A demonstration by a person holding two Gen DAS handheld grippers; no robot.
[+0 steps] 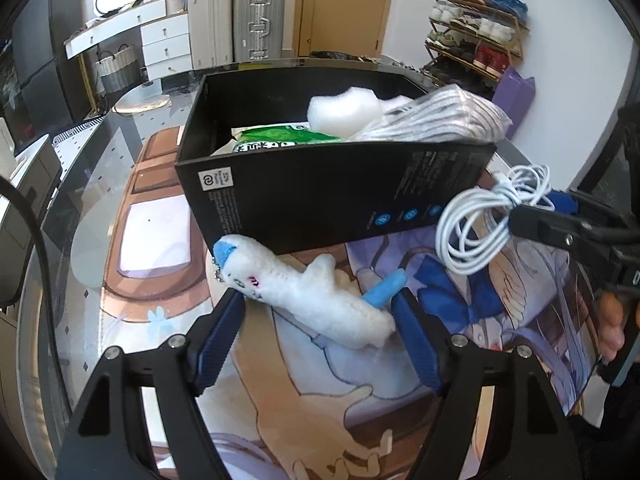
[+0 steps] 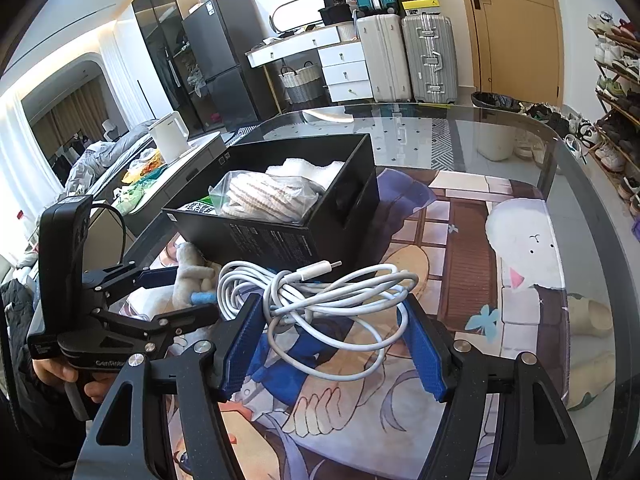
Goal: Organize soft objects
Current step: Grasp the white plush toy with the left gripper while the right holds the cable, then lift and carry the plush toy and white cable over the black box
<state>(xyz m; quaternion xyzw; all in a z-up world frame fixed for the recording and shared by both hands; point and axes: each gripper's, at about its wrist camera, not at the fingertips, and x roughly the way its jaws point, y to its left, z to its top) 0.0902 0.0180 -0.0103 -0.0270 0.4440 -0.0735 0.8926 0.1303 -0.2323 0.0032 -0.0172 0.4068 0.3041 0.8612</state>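
A white plush shark with blue fins point(image 1: 304, 292) lies on the printed mat in front of the black box point(image 1: 320, 196). My left gripper point(image 1: 320, 312) is open, its blue pads on either side of the plush. My right gripper point(image 2: 332, 320) is closed on a coiled white cable point(image 2: 320, 292) and holds it above the mat near the box; it shows in the left wrist view point(image 1: 516, 216) with the cable point(image 1: 476, 224). The box point(image 2: 280, 236) holds a bagged striped cloth point(image 2: 264, 196), white foam point(image 1: 344, 108) and a green packet point(image 1: 280, 138).
The printed mat point(image 2: 460, 216) covers a glass table point(image 2: 500, 132). A white kettle point(image 2: 168, 136) stands on a counter to the left. Suitcases point(image 2: 404, 56), a drawer unit and a shoe rack point(image 1: 476, 36) stand beyond the table.
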